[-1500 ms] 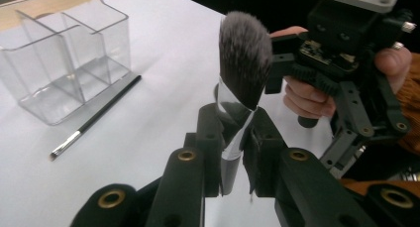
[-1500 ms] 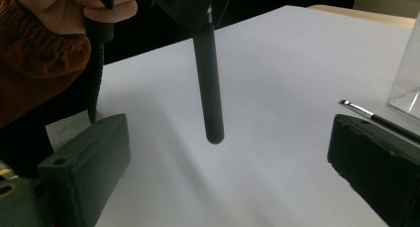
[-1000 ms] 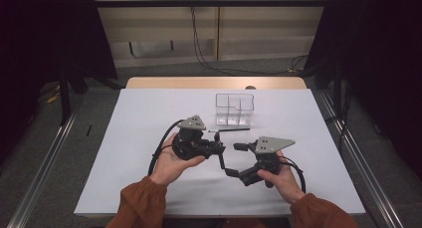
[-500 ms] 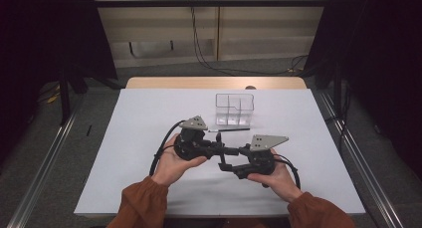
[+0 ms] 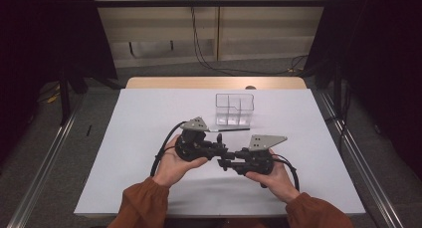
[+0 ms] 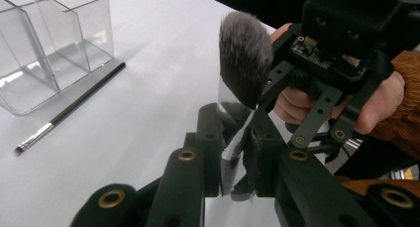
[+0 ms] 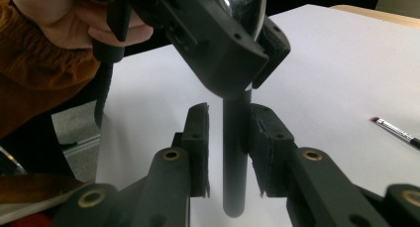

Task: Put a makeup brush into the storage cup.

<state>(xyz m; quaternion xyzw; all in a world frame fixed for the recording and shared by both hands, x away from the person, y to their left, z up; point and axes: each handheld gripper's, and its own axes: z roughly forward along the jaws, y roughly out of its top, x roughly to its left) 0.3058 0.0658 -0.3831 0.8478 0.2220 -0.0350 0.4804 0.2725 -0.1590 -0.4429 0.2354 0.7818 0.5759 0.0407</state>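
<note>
Near the table's (image 5: pixel 124 153) 6 o'clock edge, the left gripper (image 6: pixel 233 162) clamps the brush (image 6: pixel 245 58) while the right gripper's (image 7: pixel 230 147) jaws, just closing, flank its handle without pressing, seemingly for a handover.

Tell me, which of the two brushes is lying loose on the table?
The thin black brush, flat beside the clear organizer. The fluffy brush is off the table, its handle between both grippers' jaws.

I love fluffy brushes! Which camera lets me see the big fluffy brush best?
The left gripper view: the fluffy brush shows its whole grey head, the left gripper clamping its silver neck. The right gripper view shows its dark handle. In the high view it's too small.
</note>
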